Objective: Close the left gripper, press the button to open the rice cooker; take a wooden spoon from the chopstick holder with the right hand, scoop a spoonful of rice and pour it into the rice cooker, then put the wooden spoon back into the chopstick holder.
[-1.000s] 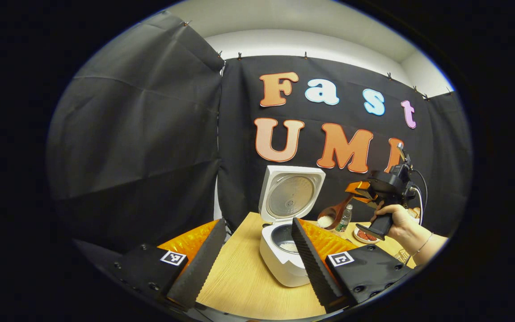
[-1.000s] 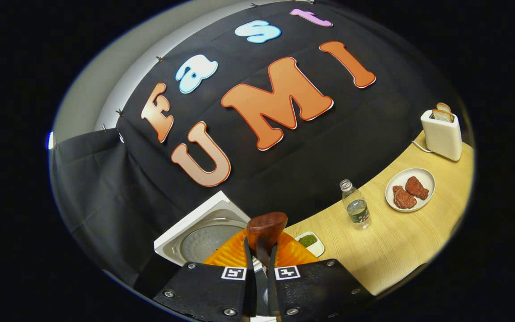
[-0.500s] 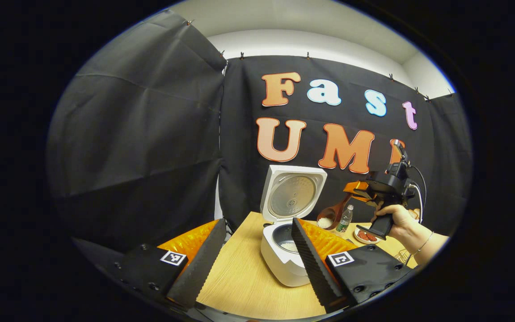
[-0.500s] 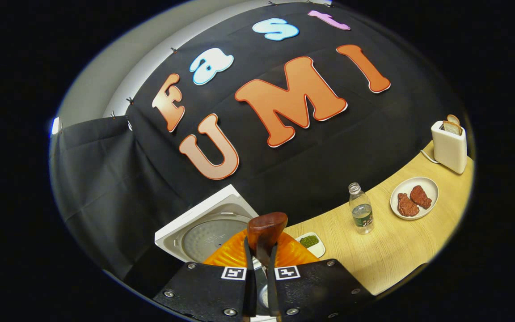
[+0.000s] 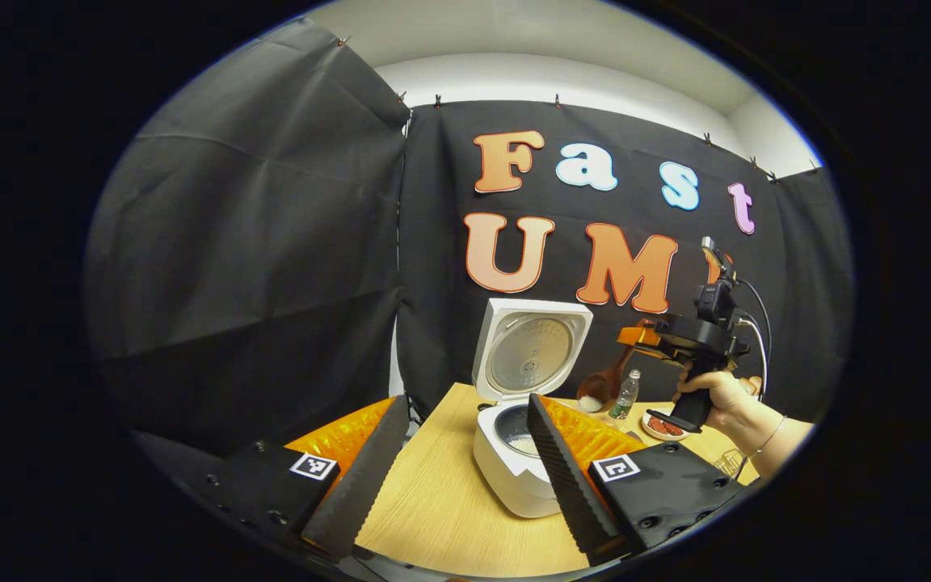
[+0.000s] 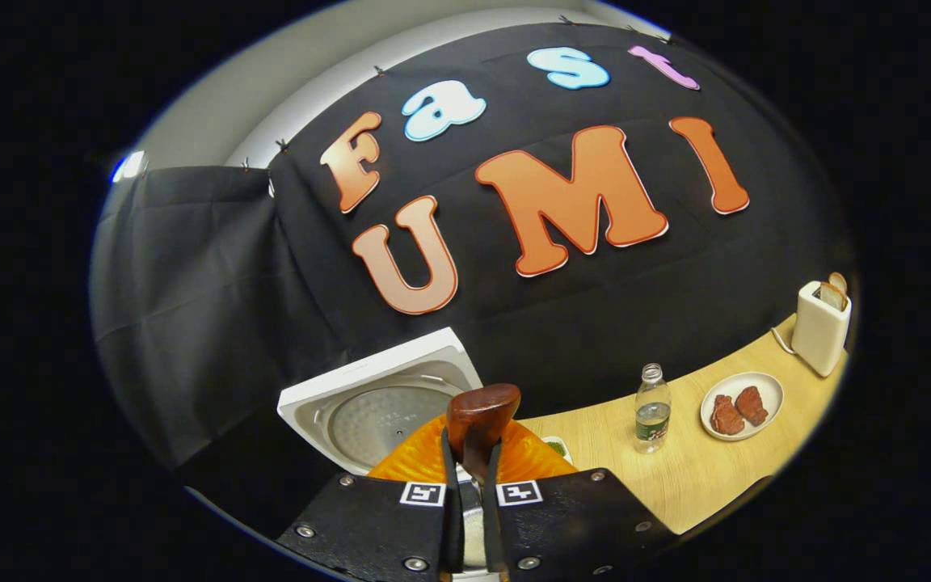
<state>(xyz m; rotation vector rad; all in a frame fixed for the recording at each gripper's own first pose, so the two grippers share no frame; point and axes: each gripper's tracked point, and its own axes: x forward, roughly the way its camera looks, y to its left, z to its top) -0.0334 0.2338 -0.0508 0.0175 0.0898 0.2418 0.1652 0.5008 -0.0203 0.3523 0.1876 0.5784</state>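
My left tongs (image 5: 457, 465) stand wide apart and empty above the wooden tabletop (image 5: 441, 517). Just ahead of them, partly behind their right finger, sits the white rice cooker (image 5: 510, 473), its lid (image 5: 530, 352) swung up and some rice lying in the pot. Farther ahead and to the right, a hand (image 5: 716, 396) holds my right tongs (image 5: 631, 338), which are clamped on the handle of the wooden spoon (image 5: 599, 388); its bowl hangs low with white rice in it, beside the raised lid. In the right gripper view, the right tongs (image 6: 472, 485) pinch the spoon's handle, whose rounded end pokes up between them. Past them to the right stand a water bottle (image 6: 651, 408), a plate of meat (image 6: 740, 396) and a toaster (image 6: 821, 327).
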